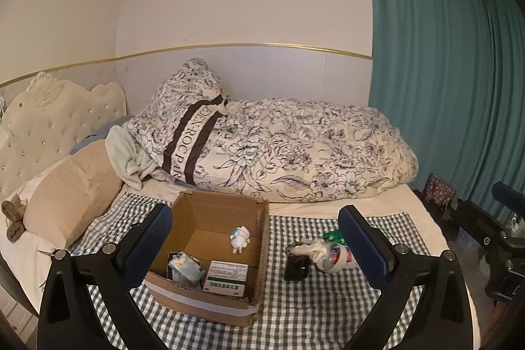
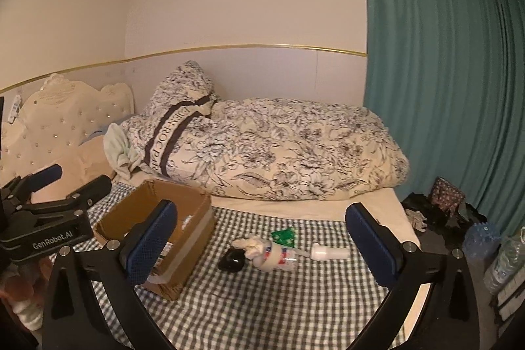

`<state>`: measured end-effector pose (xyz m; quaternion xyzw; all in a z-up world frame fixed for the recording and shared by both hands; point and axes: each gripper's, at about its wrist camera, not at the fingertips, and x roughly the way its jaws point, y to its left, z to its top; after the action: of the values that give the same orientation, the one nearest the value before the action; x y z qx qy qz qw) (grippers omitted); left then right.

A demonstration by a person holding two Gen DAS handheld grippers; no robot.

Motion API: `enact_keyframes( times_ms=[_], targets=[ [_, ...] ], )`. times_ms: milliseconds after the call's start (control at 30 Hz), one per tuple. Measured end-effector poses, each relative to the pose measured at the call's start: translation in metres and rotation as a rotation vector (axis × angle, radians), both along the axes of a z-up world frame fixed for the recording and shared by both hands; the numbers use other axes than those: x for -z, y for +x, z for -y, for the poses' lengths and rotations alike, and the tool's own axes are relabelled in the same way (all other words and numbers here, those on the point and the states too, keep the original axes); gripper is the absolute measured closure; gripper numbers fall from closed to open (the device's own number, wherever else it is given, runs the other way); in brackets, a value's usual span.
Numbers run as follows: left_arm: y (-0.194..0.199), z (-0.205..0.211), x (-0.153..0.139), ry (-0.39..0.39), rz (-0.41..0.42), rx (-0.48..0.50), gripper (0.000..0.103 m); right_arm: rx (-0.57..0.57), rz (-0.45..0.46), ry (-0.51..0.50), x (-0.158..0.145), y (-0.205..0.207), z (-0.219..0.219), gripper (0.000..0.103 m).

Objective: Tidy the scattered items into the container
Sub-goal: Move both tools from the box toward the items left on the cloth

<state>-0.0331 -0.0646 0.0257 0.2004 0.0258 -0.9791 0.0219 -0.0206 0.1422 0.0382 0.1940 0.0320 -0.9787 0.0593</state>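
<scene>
An open cardboard box sits on a checked cloth on the bed. It holds a small white toy, a tissue pack and a green-and-white medicine box. Right of the box lie a black case, a crumpled white cloth, a labelled plastic bottle, a green packet and a white tube. My left gripper is open and empty above the box. My right gripper is open and empty above the loose items.
A rolled floral duvet and pillows lie behind the cloth, with a tufted headboard at left. A teal curtain hangs at right. Bags and water bottles stand on the floor beside the bed.
</scene>
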Motion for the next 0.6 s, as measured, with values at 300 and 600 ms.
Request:
enact_keyframes(
  times_ms=[300,600],
  targets=[
    [-0.001,-0.048,0.0,-0.025,0.004,0.058,0.0,0.075,0.02,-0.01,0.002,0.008,-0.051,0.0],
    [-0.013,-0.087,0.009,-0.042,0.032,0.102,0.0,0.12,0.045,-0.027,0.01,0.001,-0.091,0.0]
  ],
)
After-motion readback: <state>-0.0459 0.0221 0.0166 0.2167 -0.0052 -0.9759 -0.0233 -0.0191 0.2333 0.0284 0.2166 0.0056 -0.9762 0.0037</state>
